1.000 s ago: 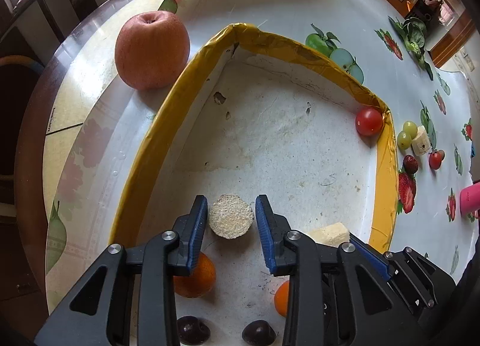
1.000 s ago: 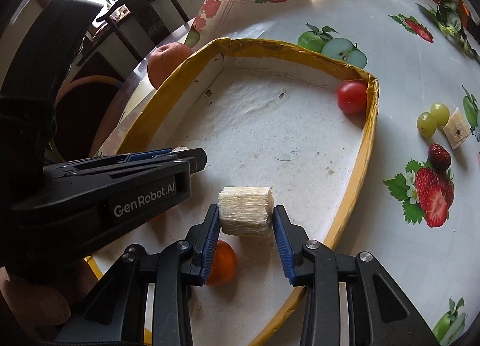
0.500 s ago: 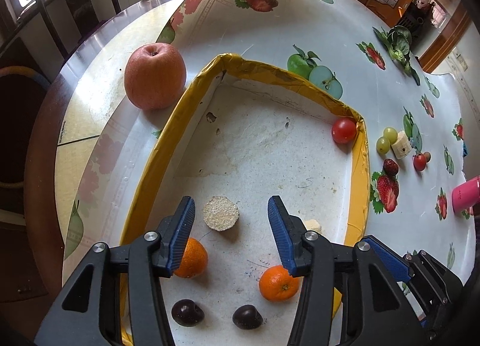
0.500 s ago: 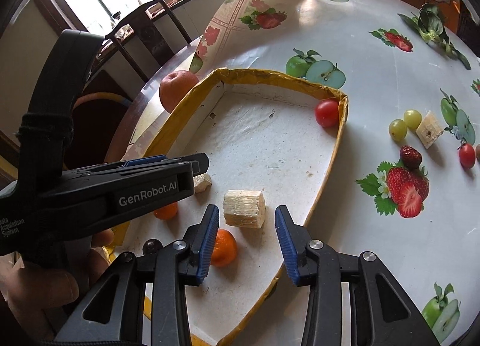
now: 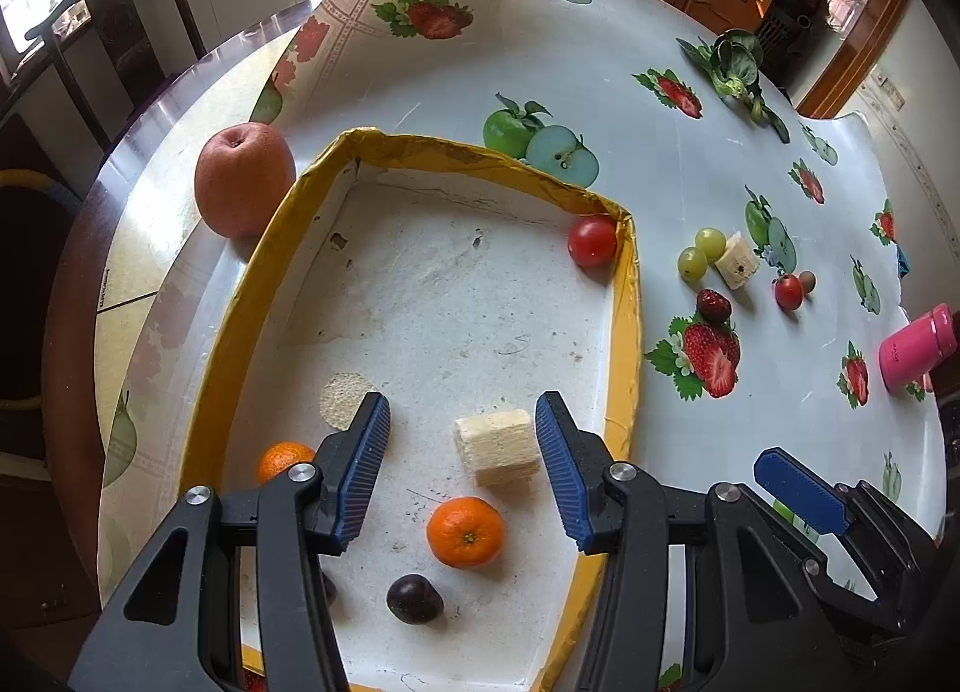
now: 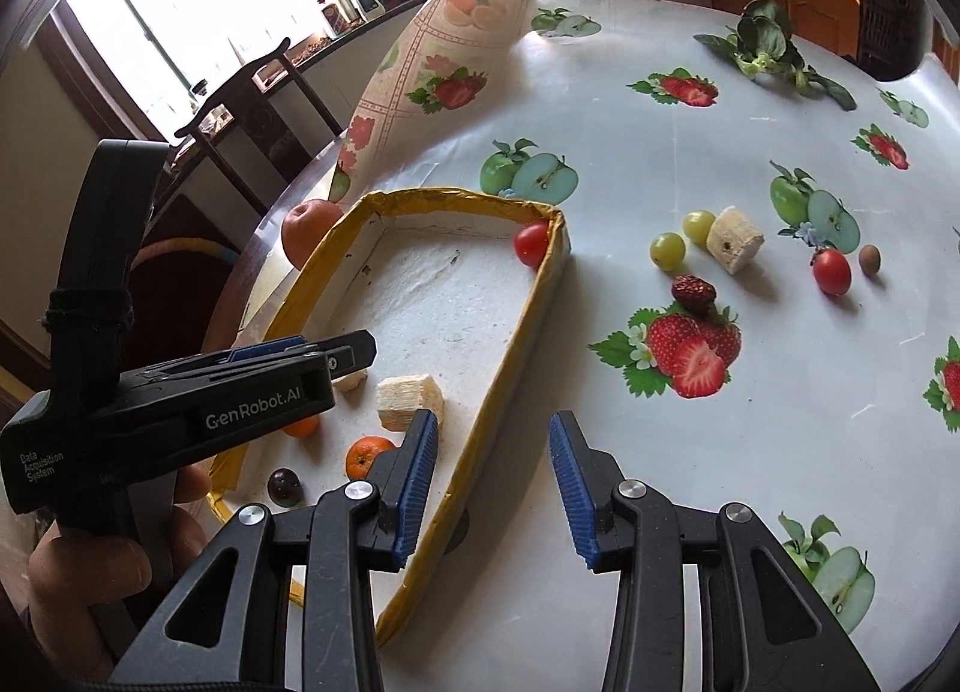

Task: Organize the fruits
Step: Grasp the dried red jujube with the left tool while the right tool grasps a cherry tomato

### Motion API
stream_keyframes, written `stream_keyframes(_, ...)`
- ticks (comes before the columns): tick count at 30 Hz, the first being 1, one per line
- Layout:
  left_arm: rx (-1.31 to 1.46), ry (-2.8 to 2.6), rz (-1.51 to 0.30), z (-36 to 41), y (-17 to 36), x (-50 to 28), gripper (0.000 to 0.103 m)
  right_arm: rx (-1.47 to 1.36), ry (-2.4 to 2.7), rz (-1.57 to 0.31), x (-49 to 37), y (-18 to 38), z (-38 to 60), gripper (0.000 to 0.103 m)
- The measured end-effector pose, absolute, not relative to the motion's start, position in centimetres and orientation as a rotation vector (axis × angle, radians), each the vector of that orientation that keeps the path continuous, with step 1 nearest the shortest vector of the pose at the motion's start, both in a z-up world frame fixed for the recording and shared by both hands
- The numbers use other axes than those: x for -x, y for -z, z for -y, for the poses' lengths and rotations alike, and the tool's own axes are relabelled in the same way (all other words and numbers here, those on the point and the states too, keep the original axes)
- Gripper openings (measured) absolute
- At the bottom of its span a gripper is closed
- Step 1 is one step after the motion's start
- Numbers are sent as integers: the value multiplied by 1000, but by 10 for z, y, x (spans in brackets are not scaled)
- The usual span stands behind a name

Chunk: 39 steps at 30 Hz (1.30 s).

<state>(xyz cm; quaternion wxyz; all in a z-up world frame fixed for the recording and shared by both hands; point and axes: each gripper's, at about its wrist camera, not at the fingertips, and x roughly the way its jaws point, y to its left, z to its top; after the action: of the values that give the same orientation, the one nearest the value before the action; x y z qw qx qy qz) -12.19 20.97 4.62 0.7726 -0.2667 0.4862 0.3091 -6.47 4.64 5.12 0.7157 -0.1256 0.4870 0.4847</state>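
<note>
Fruits lie partly in the yellow-rimmed tray (image 5: 240, 296), partly on the table (image 6: 690, 452): apple (image 5: 245, 179) outside its left wall, tangerines (image 5: 465, 531), dark plum (image 5: 414, 599), tomato (image 5: 592, 241) inside, grapes (image 5: 701, 251) right; left tool (image 5: 462, 464) and right tool (image 6: 492, 479) both half open, empty

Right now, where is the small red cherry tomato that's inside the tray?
The small red cherry tomato sits in the far right corner of the yellow-rimmed tray, against its rim.
</note>
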Motion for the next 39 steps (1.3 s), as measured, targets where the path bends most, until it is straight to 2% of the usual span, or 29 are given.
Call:
stream_keyframes(21,545,-496,-1054,-146,-56,62,49,171,-909,-1107,10,-41,36,41)
stream_keyframes(39,575,-392,-1105,-136,-20,-22,49,94,-772,-1106,-84,-21,47,42)
